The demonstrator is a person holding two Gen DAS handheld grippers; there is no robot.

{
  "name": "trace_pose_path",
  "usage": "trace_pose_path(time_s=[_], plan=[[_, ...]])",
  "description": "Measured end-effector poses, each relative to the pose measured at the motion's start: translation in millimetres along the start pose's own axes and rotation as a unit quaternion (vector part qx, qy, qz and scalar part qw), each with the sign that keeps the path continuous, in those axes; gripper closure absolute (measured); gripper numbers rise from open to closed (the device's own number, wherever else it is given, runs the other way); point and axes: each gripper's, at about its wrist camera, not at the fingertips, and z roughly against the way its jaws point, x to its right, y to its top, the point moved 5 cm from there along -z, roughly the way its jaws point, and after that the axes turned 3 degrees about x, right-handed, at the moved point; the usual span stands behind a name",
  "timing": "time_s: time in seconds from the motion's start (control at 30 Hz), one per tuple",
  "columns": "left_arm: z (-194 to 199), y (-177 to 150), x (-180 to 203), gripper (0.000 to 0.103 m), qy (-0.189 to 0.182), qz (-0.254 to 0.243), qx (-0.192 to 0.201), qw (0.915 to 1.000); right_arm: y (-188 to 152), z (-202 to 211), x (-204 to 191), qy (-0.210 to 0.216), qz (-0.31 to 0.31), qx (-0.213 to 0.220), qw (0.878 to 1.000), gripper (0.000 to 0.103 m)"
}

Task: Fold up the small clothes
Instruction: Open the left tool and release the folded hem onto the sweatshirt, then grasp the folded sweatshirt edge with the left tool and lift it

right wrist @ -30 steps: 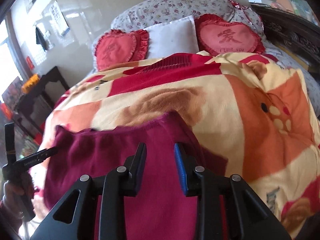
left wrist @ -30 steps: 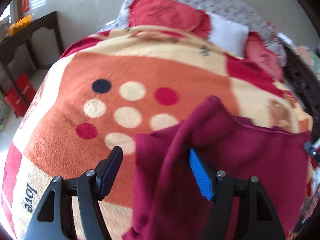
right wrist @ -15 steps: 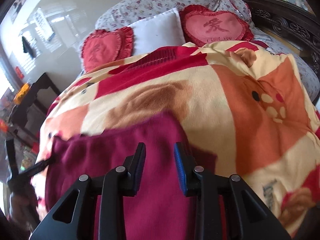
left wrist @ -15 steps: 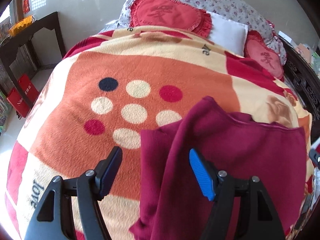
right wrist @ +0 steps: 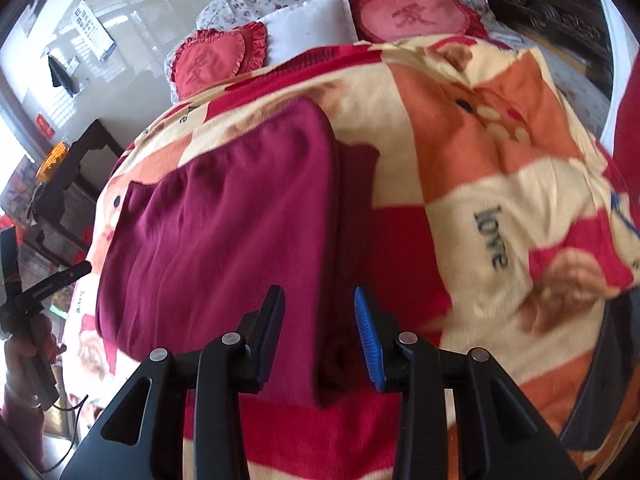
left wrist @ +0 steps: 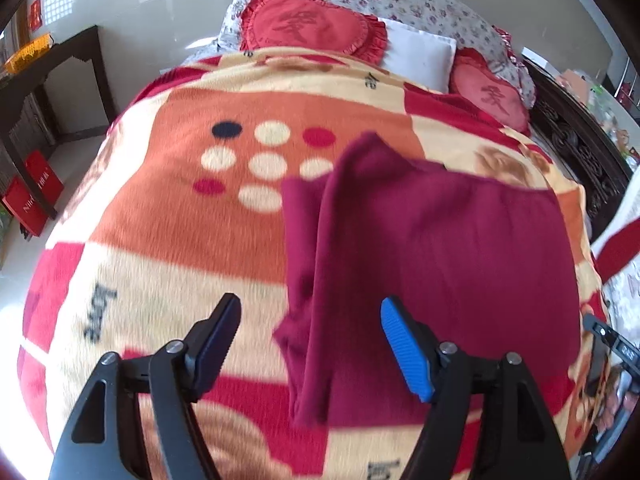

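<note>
1. A second ago the dark maroon knit garment [left wrist: 440, 248] was still lifted and draped across both tools. Now it's lying flat on the orange, cream and red fleece blanket [left wrist: 168, 208], side flaps turned in.
2. Left gripper [left wrist: 310, 342] is spread wide and holding nothing, with the garment's left folded edge below it. Right gripper [right wrist: 319, 322] has parted a bit too and let go, sitting over the right fold line.
3. So I'd say the side folds are done and a crosswise fold comes next.
4. Around: red heart-shaped ruffled cushions [right wrist: 408, 18], a white pillow [left wrist: 420, 56], a dark wooden side table [left wrist: 48, 76]. Nothing's blocking the garment.
</note>
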Motion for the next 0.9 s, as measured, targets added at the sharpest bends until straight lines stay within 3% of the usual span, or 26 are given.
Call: trace_pose_path(time_s=[0.23, 0.3, 0.33, 0.47, 0.6, 0.8, 0.9], plan=[[-21, -41, -14, 0.024, 0.017, 0.015, -0.044, 0.9988, -20, -16, -9, 0.033, 0.004, -0.024, 0.999, 0.085], [-24, -45, -16, 0.024, 0.020, 0.023, -0.049, 0.9983, -23, -19, -8, 0.044, -0.006, -0.029, 0.999, 0.098], [-23, -47, -17, 0.024, 0.018, 0.025, -0.049, 0.9983, -24, -16, -8, 0.032, 0.003, -0.023, 0.999, 0.103], [-21, -53, -16, 0.024, 0.017, 0.013, -0.045, 0.9987, -27, 6, -4, 0.029, 0.025, -0.003, 0.999, 0.103], [-32, -62, -19, 0.024, 0.013, 0.028, -0.063, 0.9976, -42, -14, 8, 0.002, 0.014, -0.040, 0.999, 0.103], [-24, -61, -22, 0.024, 0.008, 0.031, -0.055, 0.9980, -19, 26, -3, -0.025, 0.002, 0.028, 0.999, 0.103], [-24, -63, -27, 0.024, 0.000, 0.046, -0.058, 0.9973, 3, 36, -37, 0.004, 0.031, 0.052, 0.998, 0.099]])
